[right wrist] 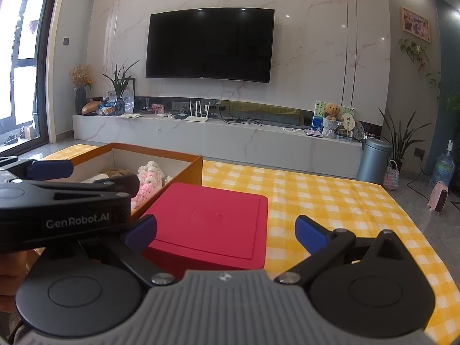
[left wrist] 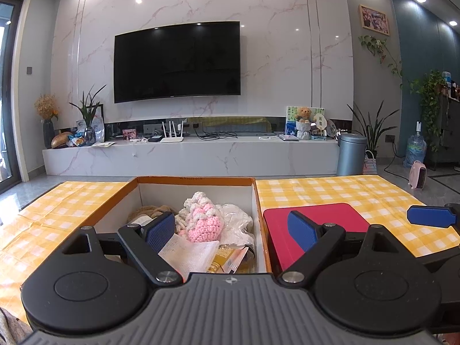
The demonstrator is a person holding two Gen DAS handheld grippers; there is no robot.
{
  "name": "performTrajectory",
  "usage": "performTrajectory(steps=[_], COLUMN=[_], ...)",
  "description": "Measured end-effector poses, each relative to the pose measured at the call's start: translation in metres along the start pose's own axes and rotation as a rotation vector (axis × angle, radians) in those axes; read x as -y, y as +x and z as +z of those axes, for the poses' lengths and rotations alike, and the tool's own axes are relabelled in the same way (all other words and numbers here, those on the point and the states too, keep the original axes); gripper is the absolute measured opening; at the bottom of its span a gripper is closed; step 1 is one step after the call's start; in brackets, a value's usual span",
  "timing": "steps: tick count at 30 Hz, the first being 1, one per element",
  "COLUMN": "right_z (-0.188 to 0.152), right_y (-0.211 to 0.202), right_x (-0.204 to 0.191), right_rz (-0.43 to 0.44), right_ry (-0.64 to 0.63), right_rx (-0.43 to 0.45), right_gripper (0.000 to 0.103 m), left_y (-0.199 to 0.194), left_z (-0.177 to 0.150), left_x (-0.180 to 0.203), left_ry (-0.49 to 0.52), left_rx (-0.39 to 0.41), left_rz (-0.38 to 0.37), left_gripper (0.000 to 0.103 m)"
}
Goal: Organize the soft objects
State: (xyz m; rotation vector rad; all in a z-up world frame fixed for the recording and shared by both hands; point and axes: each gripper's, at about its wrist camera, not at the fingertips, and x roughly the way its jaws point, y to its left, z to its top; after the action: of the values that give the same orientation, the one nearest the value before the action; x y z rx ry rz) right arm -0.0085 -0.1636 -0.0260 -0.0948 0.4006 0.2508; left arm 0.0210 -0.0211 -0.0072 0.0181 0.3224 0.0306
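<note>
left wrist: left gripper (left wrist: 231, 230) is hanging w/ jaws apart over the box (left wrist: 260, 201); pink knit toy (left wrist: 201, 224) and other soft bits are lying inside. right wrist: right gripper (right wrist: 225, 234) jaws apart, empty, facing red lid (right wrist: 207, 224) on counter (right wrist: 330, 201). sorting looks mostly done; lidding prob left.

The desk (right wrist: 330, 201) wears a cloth (left wrist: 330, 192) with yellow and white squares. The cloth covers the whole top, and it has a few soft folds.

Two things sit right on the cloth. One is an open box (left wrist: 201, 180) with orange edges and white walls inside. It sits toward the left side of the desk. The other is a flat red lid (right wrist: 212, 224) with round corners. It lies just beside the box, on its right, very close to the box's wall. To the right of the red lid there is only cloth.
</note>
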Motion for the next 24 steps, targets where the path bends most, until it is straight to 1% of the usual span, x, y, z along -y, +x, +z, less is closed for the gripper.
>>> performTrajectory(steps=[3, 24], right_z=[-0.0003, 0.0000], right_y=[0.0009, 0.0026], right_x=[-0.0002, 0.0003], right_rz=[0.006, 0.006], right_ry=[-0.001, -0.003], right_rx=[-0.004, -0.006], right_gripper=[0.100, 0.100], left_y=[0.0001, 0.0003], left_z=[-0.0007, -0.0006], left_x=[0.0004, -0.0004], left_ry=[0.013, 0.004], left_rx=[0.003, -0.004], left_rz=[-0.002, 0.000], left_gripper=[0.103, 0.103])
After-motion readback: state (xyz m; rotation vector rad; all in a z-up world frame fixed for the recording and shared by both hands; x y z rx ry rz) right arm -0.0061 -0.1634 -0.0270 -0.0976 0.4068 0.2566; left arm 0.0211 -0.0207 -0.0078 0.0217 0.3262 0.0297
